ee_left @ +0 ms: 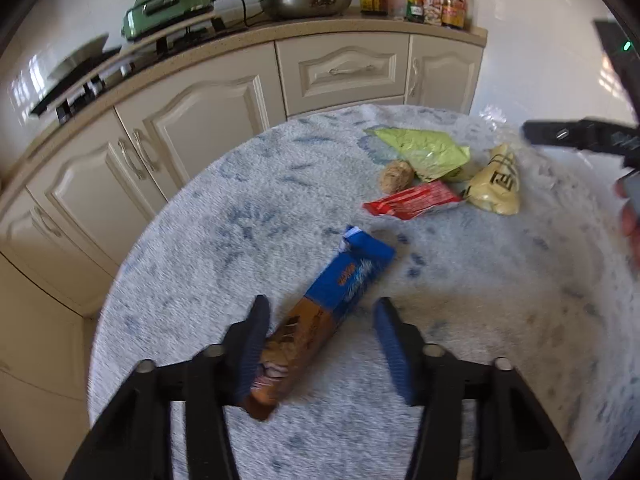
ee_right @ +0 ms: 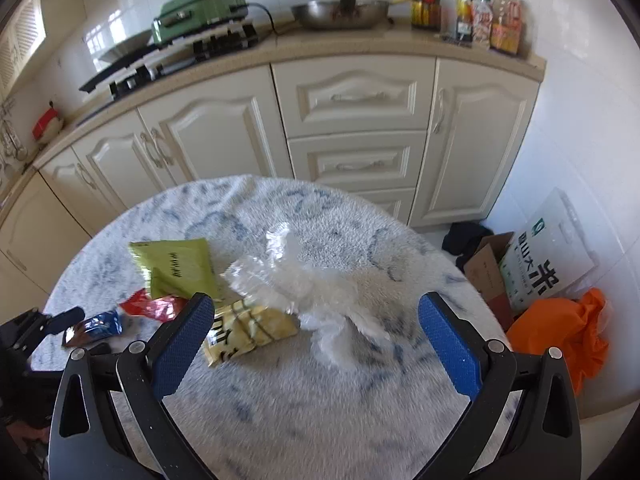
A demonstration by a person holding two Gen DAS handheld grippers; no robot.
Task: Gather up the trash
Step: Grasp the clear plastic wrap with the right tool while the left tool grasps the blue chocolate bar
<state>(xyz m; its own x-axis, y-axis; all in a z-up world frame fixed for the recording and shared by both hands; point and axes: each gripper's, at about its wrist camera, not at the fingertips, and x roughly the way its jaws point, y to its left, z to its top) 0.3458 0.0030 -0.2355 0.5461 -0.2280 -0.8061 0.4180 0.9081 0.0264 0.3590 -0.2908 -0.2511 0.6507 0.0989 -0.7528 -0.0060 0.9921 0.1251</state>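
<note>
My left gripper (ee_left: 320, 344) hung low over the round table (ee_left: 192, 280), jaws spread. The blue-and-brown snack wrapper (ee_left: 320, 312) lay flat on the fleecy blue-flecked cover between the two blue pads. Its brown end ran close under the left pad (ee_left: 252, 356); whether pad and wrapper touched I could not tell through the blur. The right pad stood clear of it.

Farther across the table sat the other trash in a loose cluster: a red wrapper (ee_left: 412, 200), a green bag (ee_left: 424, 152) behind it, a small tan lump (ee_left: 396, 176) just beside the green bag, and a pale yellow bag (ee_left: 496, 184) to the right.

My right gripper (ee_right: 316, 320) was also spread wide — nothing between its pads. Ahead of it lay a crumpled clear plastic bag (ee_right: 296, 280), partly over the yellow bag's near end. The green bag lay to the left, with the red wrapper at its lower edge. At the far left edge of the right wrist view the left gripper showed around the blue wrapper.

Behind the table: cream cabinets (ee_right: 352, 120), a green electric cooker (ee_right: 200, 8), a wok (ee_right: 340, 12), bottles (ee_right: 488, 16) on the counter. On the floor to the right sat a rice sack (ee_right: 548, 256), a cardboard box (ee_right: 488, 268) and an orange bag (ee_right: 560, 332).
</note>
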